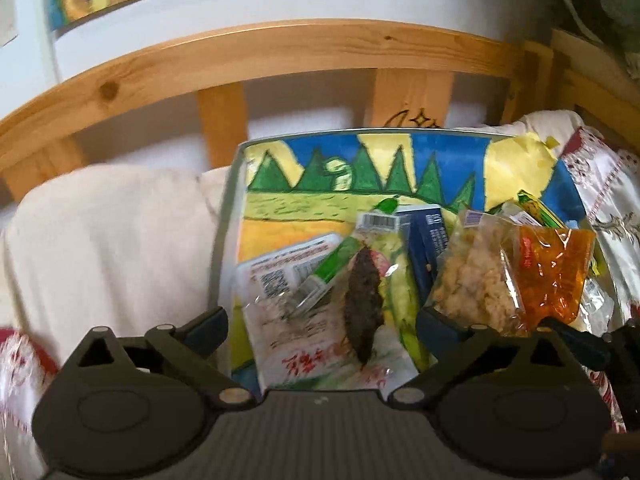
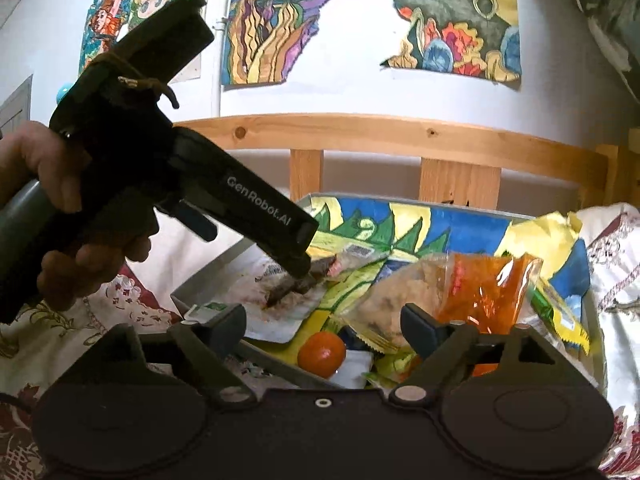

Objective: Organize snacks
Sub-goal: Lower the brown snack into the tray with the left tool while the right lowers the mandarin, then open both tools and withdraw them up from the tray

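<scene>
1. Left gripper [image 1: 322, 320]: both fingers spread wide with nothing between them, low in the left wrist frame, over the near end of the tray [image 1: 228, 216].
2. Right gripper [image 2: 324, 326]: fingers also wide apart and holding nothing, at the bottom of its frame, just over the tray's near edge.
3. Between the left fingers lie one white pouch with red lettering [image 1: 280, 320] and one clear packet with a dark brown snack [image 1: 364, 304] on top of it.
4. Right of centre: one bag of pale puffed bits [image 1: 472, 280], one orange see-through bag [image 1: 556, 272], one dark blue box [image 1: 424, 236].
5. One small orange fruit [image 2: 322, 354] sits between the right fingers.
6. In the right wrist view, the left gripper comes in from the upper left, one hand [image 2: 36, 184] on its handle.
7. Behind: one wooden bed rail [image 1: 280, 52], and three colourful drawings [image 2: 280, 20] on the wall.
</scene>
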### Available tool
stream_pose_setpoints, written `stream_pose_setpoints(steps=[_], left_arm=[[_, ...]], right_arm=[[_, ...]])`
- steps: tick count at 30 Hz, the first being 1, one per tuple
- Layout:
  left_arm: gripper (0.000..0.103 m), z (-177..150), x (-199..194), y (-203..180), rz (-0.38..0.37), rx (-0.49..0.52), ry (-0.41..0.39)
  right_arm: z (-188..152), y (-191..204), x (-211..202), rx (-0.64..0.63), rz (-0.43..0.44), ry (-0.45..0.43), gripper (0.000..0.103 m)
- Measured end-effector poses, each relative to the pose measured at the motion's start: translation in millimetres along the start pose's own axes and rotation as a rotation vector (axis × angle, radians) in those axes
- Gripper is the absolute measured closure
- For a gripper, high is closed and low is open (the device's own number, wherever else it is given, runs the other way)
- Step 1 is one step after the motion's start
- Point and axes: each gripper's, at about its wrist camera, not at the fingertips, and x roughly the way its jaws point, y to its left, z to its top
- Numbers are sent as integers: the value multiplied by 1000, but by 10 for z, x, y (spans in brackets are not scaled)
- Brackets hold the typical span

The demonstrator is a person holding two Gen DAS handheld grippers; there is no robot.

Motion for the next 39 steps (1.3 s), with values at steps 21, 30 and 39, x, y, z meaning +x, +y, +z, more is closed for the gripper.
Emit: stream_pose_setpoints(steps=[21, 30, 39], left_arm=[[1, -237, -621, 208, 159, -214, -85], [1, -528, -990, 197, 209, -211, -150], [1, -903, -1273, 260, 191, -295, -171]], right_arm=[[226, 95, -200, -36, -60, -80, 1], [357, 44, -430, 25, -119, -104, 1], [450, 35, -708, 76, -192, -117, 1]])
